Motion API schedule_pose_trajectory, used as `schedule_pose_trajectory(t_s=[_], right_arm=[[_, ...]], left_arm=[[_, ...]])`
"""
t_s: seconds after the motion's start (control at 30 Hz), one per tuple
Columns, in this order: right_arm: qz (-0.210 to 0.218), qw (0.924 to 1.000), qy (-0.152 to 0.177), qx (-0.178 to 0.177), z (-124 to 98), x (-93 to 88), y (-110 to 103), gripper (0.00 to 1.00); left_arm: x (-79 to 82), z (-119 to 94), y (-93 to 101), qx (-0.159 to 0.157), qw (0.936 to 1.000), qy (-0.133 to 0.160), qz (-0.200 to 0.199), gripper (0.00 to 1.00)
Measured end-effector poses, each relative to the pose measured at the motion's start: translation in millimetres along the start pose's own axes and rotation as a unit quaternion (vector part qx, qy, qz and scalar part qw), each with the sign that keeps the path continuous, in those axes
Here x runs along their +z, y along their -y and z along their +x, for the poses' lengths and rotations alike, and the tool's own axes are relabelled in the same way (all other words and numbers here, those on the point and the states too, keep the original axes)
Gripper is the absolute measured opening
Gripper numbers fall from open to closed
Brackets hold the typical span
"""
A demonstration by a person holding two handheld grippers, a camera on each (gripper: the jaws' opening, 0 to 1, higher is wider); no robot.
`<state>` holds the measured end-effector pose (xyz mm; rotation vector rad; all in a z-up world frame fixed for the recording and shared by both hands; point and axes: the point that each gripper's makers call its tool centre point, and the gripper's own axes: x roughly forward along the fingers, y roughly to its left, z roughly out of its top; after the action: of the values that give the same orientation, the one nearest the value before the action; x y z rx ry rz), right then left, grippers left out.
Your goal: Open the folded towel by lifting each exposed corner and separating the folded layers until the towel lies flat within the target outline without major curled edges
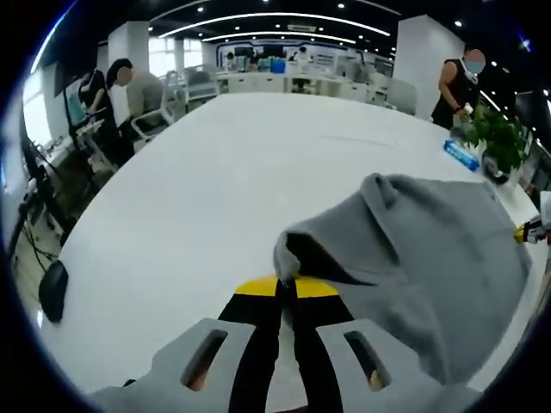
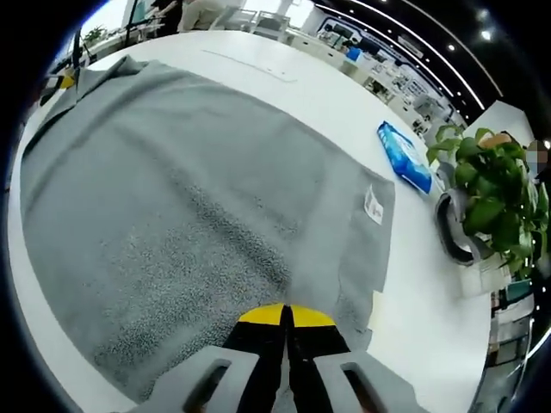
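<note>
One towel (image 2: 189, 206), lengthwise between grippers

Both fisheye views are brightly and evenly lit by rows of ceiling lights (image 1: 284, 17), and straight lines bend strongly toward the edges. The white table (image 1: 215, 198) looks pale and slightly washed out, with only soft, faint shadows. Distant office details are soft and slightly blurred; the grey towel (image 2: 198, 198) shows clear pile texture.

no legible text, white tag (image 2: 374, 206) on towel (image 2: 172, 198) unreadable
</note>
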<state>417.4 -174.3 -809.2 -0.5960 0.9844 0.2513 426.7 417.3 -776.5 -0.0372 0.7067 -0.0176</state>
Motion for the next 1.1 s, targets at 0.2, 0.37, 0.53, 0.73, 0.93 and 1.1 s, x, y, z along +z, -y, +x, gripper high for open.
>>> schedule_pose_trajectory(t_s=[0.2, 0.37, 0.53, 0.73, 0.93, 1.1], right_arm=[[0.025, 0.9996, 0.001, -0.009, -0.1, -11.7, 12.7, 0.0], [0.034, 0.9989, -0.006, -0.031, -3.3, -32.8, 24.8, 0.0], [0.078, 0.9962, -0.002, -0.037, -7.3, -48.8, 31.3, 0.0], [0.108, 0.9934, 0.002, -0.037, -6.8, -51.6, 30.9, 0.0], [0.081, 0.9951, -0.001, -0.056, -7.4, -51.3, 29.5, 0.0], [0.089, 0.9943, 0.001, -0.058, -7.9, -51.0, 30.9, 0.0]], left_arm=[[0.4, 14.1, 8.0, -0.01, 0.9999, -0.007, -0.002, 0.03], [-2.5, 27.7, 17.4, -0.024, 0.9995, -0.017, 0.008, 0.03], [-1.7, 31.5, 23.1, -0.029, 0.9993, -0.019, 0.015, 0.03], [-2.5, 16.0, 21.9, -0.025, 0.9994, -0.004, 0.022, 0.08], [-7.0, -11.4, 28.5, -0.02, 0.9997, 0.015, 0.005, 0.17], [-7.6, -26.9, 64.8, -0.039, 0.9987, 0.028, 0.019, 0.23]])
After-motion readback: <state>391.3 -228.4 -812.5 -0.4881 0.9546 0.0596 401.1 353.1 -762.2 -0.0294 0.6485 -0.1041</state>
